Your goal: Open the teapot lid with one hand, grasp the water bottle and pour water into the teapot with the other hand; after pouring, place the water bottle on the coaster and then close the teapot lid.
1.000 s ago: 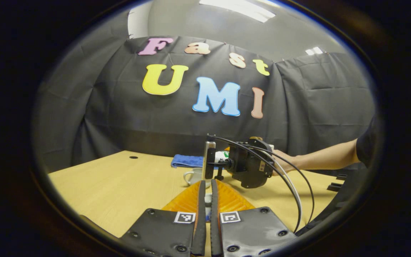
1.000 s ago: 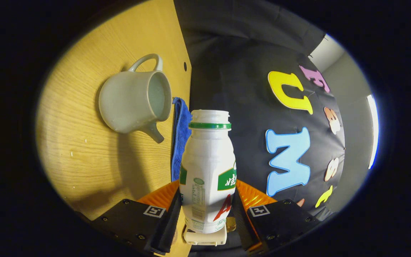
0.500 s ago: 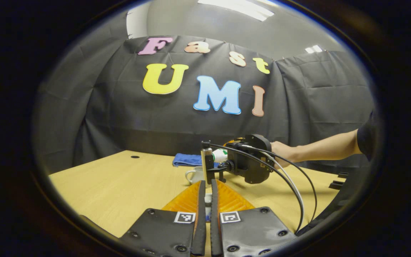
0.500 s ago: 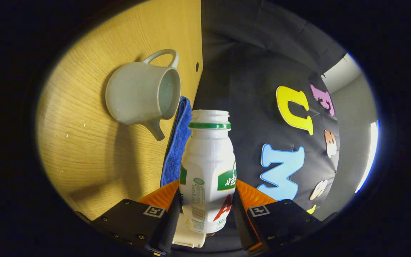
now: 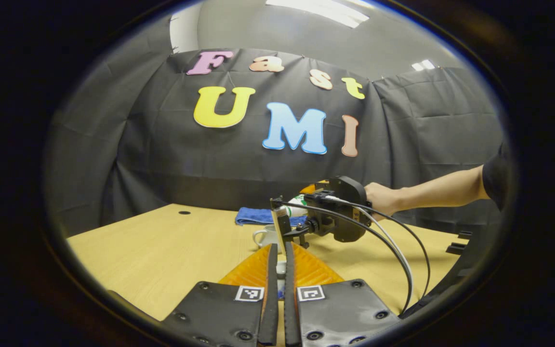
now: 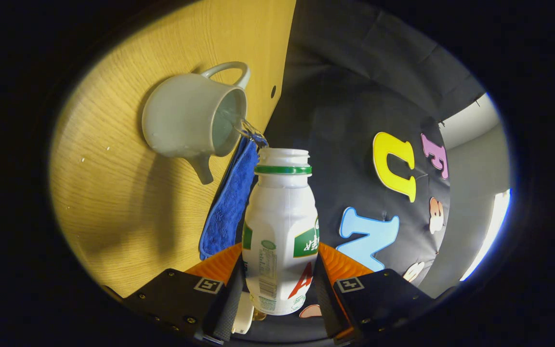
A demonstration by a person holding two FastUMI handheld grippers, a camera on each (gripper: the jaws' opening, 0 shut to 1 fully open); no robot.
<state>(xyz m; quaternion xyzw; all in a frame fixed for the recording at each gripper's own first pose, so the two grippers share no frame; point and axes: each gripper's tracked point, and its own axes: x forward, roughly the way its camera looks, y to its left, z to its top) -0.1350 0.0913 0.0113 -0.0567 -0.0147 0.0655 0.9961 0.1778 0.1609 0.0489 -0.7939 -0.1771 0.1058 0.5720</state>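
Observation:
My right gripper (image 6: pixel 280 261) is shut on a white plastic bottle (image 6: pixel 281 217) with a green neck ring and no cap. The bottle is tipped sideways, its mouth beside the rim of the pale lidless teapot (image 6: pixel 186 118). A thin stream of water (image 6: pixel 247 130) runs from the mouth into the pot. In the left gripper view the teapot (image 5: pixel 266 237) stands on the table behind my left gripper (image 5: pixel 280 249). Its fingers are nearly together, with a small pale piece of the lid (image 5: pixel 281 268) pinched between them. The bottle (image 5: pixel 297 205) hangs tilted above the pot.
A folded blue cloth (image 6: pixel 227 212) lies on the wooden table (image 6: pixel 113 193) just behind the teapot, also in the left gripper view (image 5: pixel 258 217). A person's hand (image 5: pixel 378 200) holds the right gripper's black housing (image 5: pixel 342 219), and its cables loop down to the right. A small hole (image 5: pixel 184 212) marks the far tabletop.
The right gripper has tipped the bottle further and risen slightly, bringing its mouth to the teapot rim. Water now flows into the pot. My left gripper has stayed still.

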